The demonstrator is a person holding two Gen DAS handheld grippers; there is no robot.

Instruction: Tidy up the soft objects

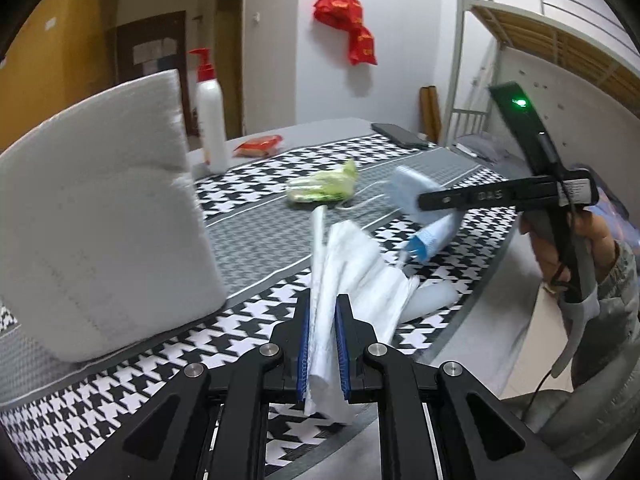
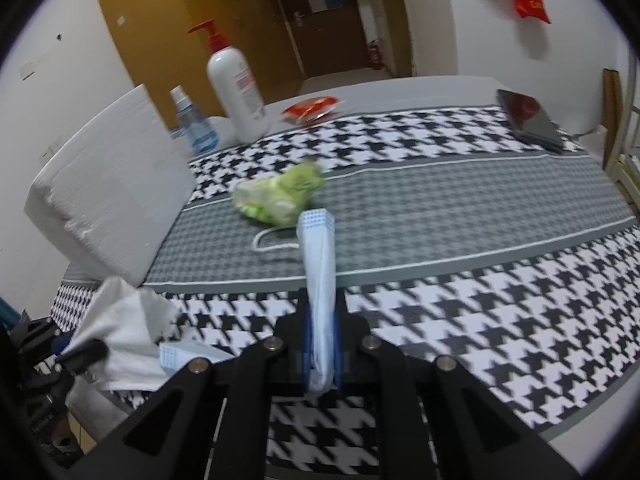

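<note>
From my left wrist camera, the left gripper (image 1: 323, 344) is clamped on a crumpled white cloth (image 1: 356, 276), its blue pads pressed against the fabric, which fans out ahead of the fingers above the houndstooth tablecloth (image 1: 132, 376). To the left, a white foam block (image 1: 100, 216) stands on the table beside a white pump bottle (image 1: 210, 120) with a red top. Farther back lie a green plastic packet (image 1: 324, 186), a red packet (image 1: 258, 146) and a dark phone (image 1: 400, 135). On the right side of this view I see the right gripper (image 1: 428, 200), held in a person's hand (image 1: 568, 248), gripping a light blue face mask (image 1: 424, 208) that is lifted off the table, just beyond the cloth. From my right wrist camera, that gripper (image 2: 322, 344) is closed tight on the folded mask (image 2: 318, 264), which sticks out forward between the fingers, its white ear loop (image 2: 276, 244) trailing onto the grey band of the tablecloth (image 2: 460, 208) near the green packet (image 2: 282, 196). The white cloth (image 2: 120, 328) shows at lower left, close beside the mask's other end. The foam block (image 2: 108, 184), a small clear spray bottle (image 2: 194, 124), the pump bottle (image 2: 236, 84), the red packet (image 2: 310, 109) and the phone (image 2: 528, 120) sit toward the far edge.
</note>
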